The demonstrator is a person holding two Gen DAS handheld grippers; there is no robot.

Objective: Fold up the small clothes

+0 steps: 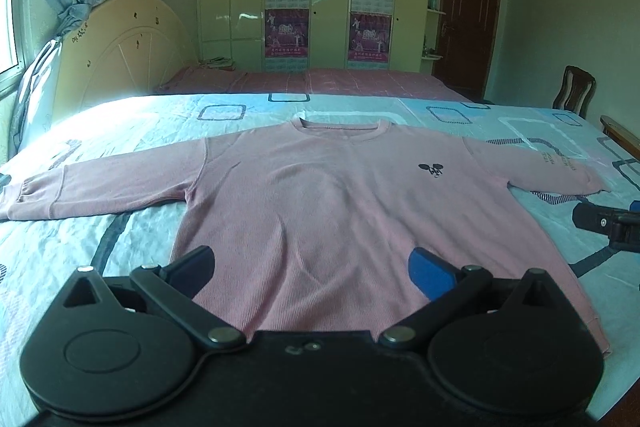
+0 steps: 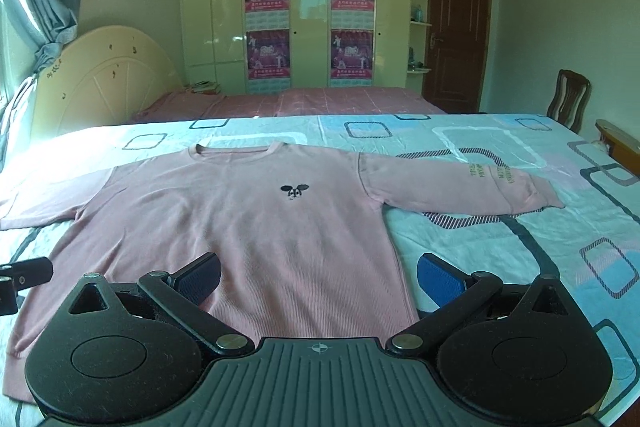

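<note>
A pink long-sleeved sweatshirt (image 1: 320,203) lies flat and face up on the bed, collar far from me, both sleeves spread sideways. A small dark mouse emblem (image 1: 431,169) marks its chest. My left gripper (image 1: 316,269) hovers open over the shirt's hem, left of centre, nothing between its fingers. In the right wrist view the same sweatshirt (image 2: 248,223) fills the near bed, and my right gripper (image 2: 318,277) stands open over the hem's right corner, one finger above fabric, the other above the sheet. The right gripper's tip (image 1: 604,223) shows at the left view's right edge.
The bed carries a light blue sheet (image 2: 500,247) printed with squares. Behind it is a second bed with a pink cover (image 2: 320,99) and a cream headboard (image 2: 96,75). Wardrobe doors with posters, a brown door and a wooden chair (image 2: 568,99) stand further back.
</note>
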